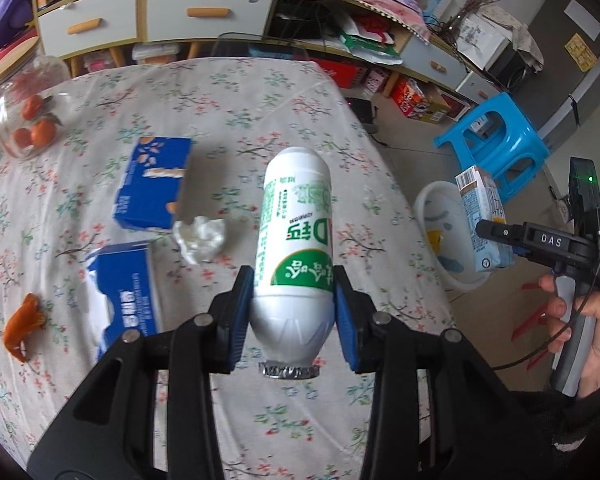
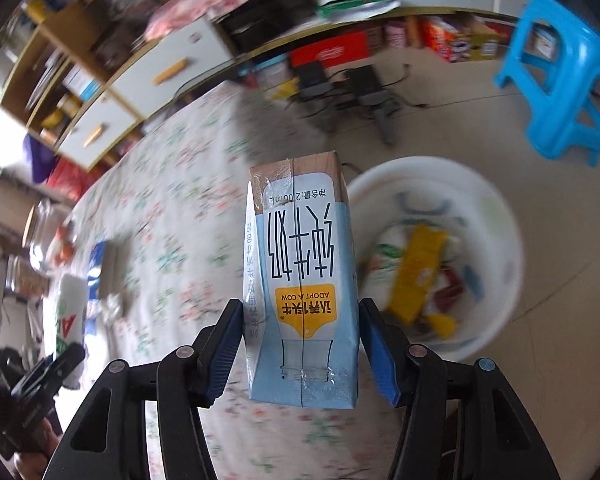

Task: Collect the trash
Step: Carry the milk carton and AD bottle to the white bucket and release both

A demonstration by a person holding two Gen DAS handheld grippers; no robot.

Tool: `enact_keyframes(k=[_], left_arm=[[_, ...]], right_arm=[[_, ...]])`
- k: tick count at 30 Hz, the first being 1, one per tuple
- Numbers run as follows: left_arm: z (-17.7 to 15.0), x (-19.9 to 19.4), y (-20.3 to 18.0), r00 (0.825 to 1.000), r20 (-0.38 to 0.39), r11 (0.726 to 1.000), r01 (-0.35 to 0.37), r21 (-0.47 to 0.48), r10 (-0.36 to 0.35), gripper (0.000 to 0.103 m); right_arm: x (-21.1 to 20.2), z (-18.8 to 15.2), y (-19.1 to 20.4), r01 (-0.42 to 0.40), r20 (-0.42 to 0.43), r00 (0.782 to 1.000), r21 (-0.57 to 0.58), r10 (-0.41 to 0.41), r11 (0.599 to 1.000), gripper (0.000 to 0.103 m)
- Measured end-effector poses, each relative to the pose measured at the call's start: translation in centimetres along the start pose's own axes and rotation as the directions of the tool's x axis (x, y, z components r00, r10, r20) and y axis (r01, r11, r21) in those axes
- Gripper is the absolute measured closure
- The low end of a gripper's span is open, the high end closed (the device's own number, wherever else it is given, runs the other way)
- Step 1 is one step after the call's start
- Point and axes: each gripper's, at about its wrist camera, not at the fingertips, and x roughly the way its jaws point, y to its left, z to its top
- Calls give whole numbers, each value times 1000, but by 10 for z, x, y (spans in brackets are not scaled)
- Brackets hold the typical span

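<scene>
the white yogurt-drink bottle point(image 1: 296, 236) with a green label is clamped between the left gripper point(image 1: 294, 312) pads, foil cap toward the camera, above the floral tablecloth point(image 1: 240, 96). the right gripper point(image 2: 300, 344) pinches a pale blue milk carton point(image 2: 304, 280) beside the white basin point(image 2: 496, 208) of wrappers on the floor. a crumpled tissue point(image 1: 200, 236) and blue boxes point(image 1: 152, 184) lie on the table.

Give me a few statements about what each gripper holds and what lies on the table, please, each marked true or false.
1. The left gripper holds a bottle. True.
2. The right gripper is empty. False: it holds a milk carton.
3. The basin already contains trash. True.
4. The tissue lies in the basin. False: it lies on the table.
5. The jar holds orange fruit. True.
</scene>
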Motion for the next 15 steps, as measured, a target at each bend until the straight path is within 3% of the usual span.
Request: enact_keyframes(k=[5,7,15], left_arm=[[2,14,-25,999,-10,999,35,15,-34,63],[1,18,-36,999,-13,999,44,28,-44,63],[0,43,-93,997,-46,987,76,144,-70,63]], right_arm=[[-6,6,-40,21,46,999,71,-24,997,41],[-8,6,-55,32,47,998,102,-37,994,30],[-30,-6,-99,74,52,995,115,-80,991,29]])
